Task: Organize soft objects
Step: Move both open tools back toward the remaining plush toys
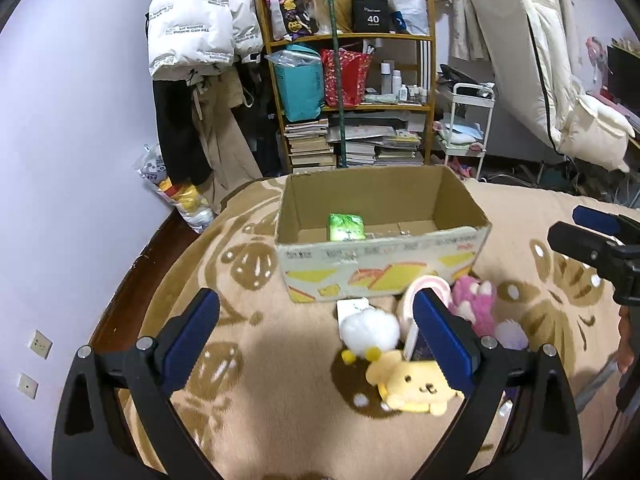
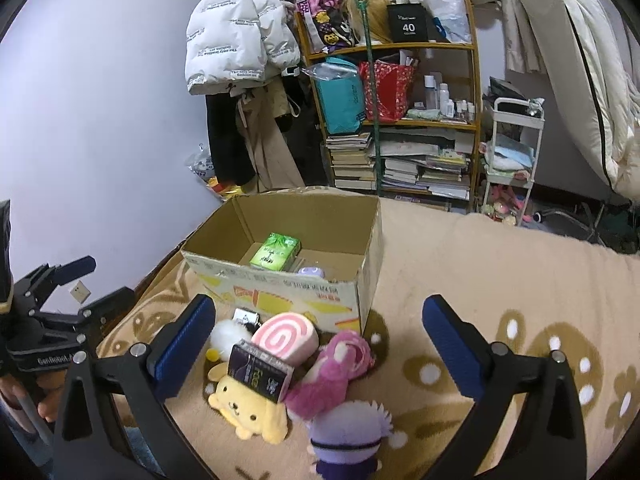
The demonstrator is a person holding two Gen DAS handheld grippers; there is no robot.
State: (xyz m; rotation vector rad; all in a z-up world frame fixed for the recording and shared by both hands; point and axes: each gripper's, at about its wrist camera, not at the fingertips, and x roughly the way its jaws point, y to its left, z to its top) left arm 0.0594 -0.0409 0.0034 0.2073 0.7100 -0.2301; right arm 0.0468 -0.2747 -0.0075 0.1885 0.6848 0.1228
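An open cardboard box (image 2: 288, 292) stands on the patterned blanket, with a green tissue pack (image 2: 276, 256) and a small lavender item (image 2: 310, 272) inside. In front of it lies a heap: a pink swirl roll plush (image 2: 286, 340), a dark tissue pack (image 2: 258, 372) on a yellow dog plush (image 2: 248, 412), a pink plush (image 2: 336, 372), a purple plush (image 2: 348, 436) and a white fluffy ball (image 2: 226, 334). My right gripper (image 2: 320, 340) hangs open above the heap, holding nothing. My left gripper (image 1: 318, 340) is open and empty too, left of the heap, near the white ball (image 1: 370, 330) and yellow dog (image 1: 412, 388).
The bed's dark wooden edge (image 1: 132, 280) and the wall run along the left. Behind the box stand a crowded wooden shelf (image 1: 348, 104), hanging jackets (image 1: 192, 32) and a white cart (image 1: 468, 128). Open blanket (image 2: 500, 264) stretches to the right of the box.
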